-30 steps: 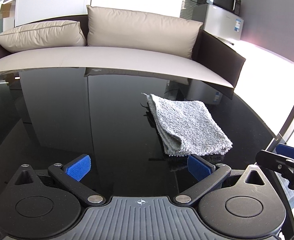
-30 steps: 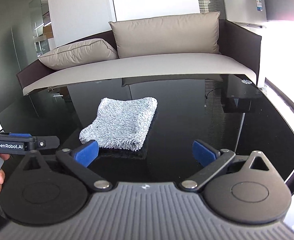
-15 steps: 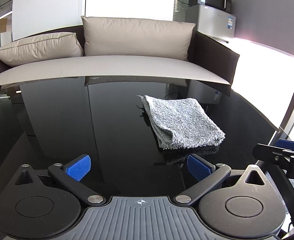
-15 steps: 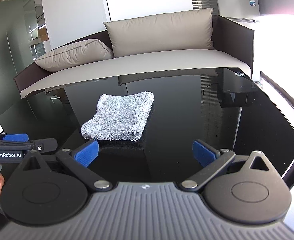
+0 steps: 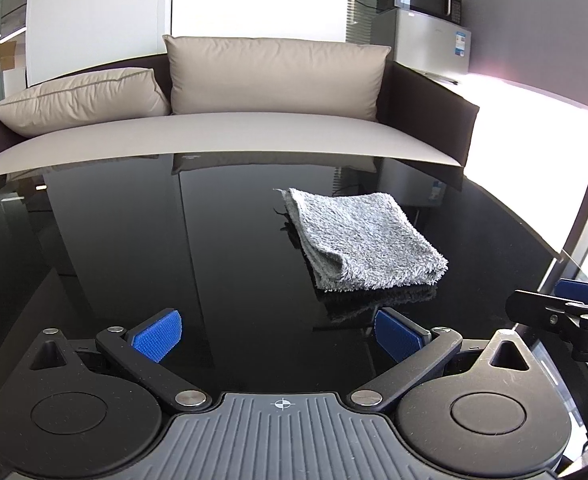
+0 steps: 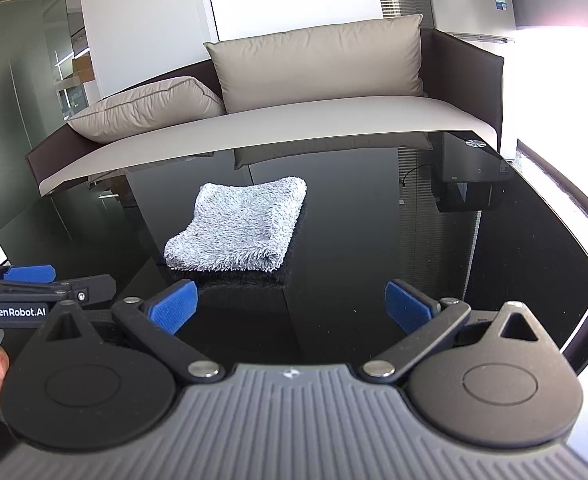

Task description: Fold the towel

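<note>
A grey fluffy towel (image 5: pixel 364 240) lies folded into a small thick square on the black glass table (image 5: pixel 173 248); it also shows in the right wrist view (image 6: pixel 237 230). My left gripper (image 5: pixel 277 336) is open and empty, held back from the towel, which lies ahead and to its right. My right gripper (image 6: pixel 289 308) is open and empty, with the towel ahead and slightly left. Each gripper shows at the edge of the other's view: the right gripper at the right edge (image 5: pixel 562 312), the left gripper at the left edge (image 6: pixel 33 284).
A beige sofa (image 5: pixel 221 136) with two cushions stands behind the table's far edge. A small fridge (image 5: pixel 430 48) with a microwave on top stands at the back right. The table's right edge (image 5: pixel 550 248) curves near the bright window.
Both grippers have drawn back and risen slightly from the towel, so it looks farther away. The towel has not moved. Both grippers stay open.
</note>
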Demonstrator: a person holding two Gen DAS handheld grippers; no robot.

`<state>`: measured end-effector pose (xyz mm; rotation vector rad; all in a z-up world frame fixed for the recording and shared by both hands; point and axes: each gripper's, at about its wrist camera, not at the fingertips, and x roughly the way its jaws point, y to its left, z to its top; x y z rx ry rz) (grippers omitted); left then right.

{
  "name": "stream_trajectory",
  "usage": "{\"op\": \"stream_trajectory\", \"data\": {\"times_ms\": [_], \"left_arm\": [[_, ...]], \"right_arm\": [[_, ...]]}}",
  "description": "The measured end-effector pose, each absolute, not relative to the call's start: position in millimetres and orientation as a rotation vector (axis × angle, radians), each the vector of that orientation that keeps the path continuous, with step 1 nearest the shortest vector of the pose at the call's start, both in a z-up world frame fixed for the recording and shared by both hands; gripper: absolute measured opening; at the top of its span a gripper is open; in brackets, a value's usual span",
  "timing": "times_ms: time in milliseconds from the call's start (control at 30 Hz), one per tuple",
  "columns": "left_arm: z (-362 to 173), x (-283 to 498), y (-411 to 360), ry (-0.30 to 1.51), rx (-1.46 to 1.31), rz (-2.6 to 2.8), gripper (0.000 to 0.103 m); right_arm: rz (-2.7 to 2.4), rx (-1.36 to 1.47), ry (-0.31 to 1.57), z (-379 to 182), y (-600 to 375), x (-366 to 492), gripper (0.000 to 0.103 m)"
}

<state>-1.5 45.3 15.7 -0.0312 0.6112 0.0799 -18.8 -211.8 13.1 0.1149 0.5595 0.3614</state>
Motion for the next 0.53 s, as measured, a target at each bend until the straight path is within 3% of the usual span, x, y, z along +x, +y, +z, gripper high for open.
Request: {"op": "stream_trajectory", "data": {"times_ms": [533], "left_arm": [[15.7, -3.1, 46.9, 0.598, -0.032, 0.092, 0.102]], "right_arm": [[0.364, 0.122, 0.571, 12.5, -213.0, -15.9, 0.102]]}}
